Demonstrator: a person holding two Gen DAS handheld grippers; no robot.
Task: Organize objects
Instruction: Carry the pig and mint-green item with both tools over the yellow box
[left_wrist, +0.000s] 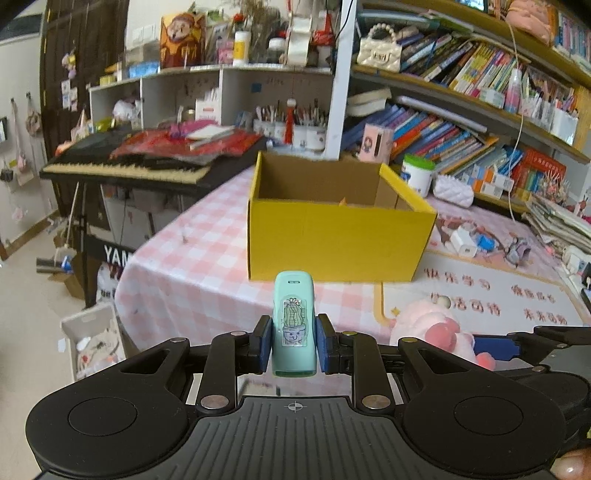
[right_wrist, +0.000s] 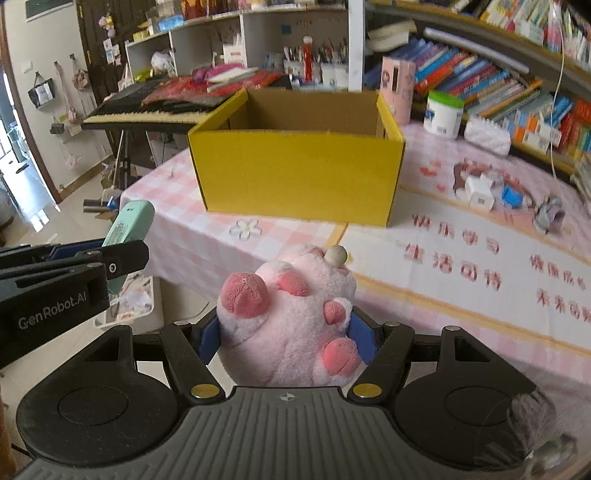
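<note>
My left gripper (left_wrist: 294, 341) is shut on a mint-green stapler (left_wrist: 294, 325) with a cactus sticker, held upright above the table's near edge. It also shows in the right wrist view (right_wrist: 127, 230) at the left. My right gripper (right_wrist: 284, 332) is shut on a pink plush paw toy (right_wrist: 291, 314), which also shows in the left wrist view (left_wrist: 436, 328). An open yellow cardboard box (left_wrist: 340, 236) stands ahead on the pink checked tablecloth (left_wrist: 192, 280); it also shows in the right wrist view (right_wrist: 299, 173). What shows of its inside holds nothing.
White chargers and small items (right_wrist: 491, 192) lie right of the box, with a white jar (right_wrist: 443, 112) and full bookshelves (left_wrist: 480, 122) behind. A keyboard piano (left_wrist: 140, 162) stands left of the table. A white bin (left_wrist: 92, 339) sits on the floor.
</note>
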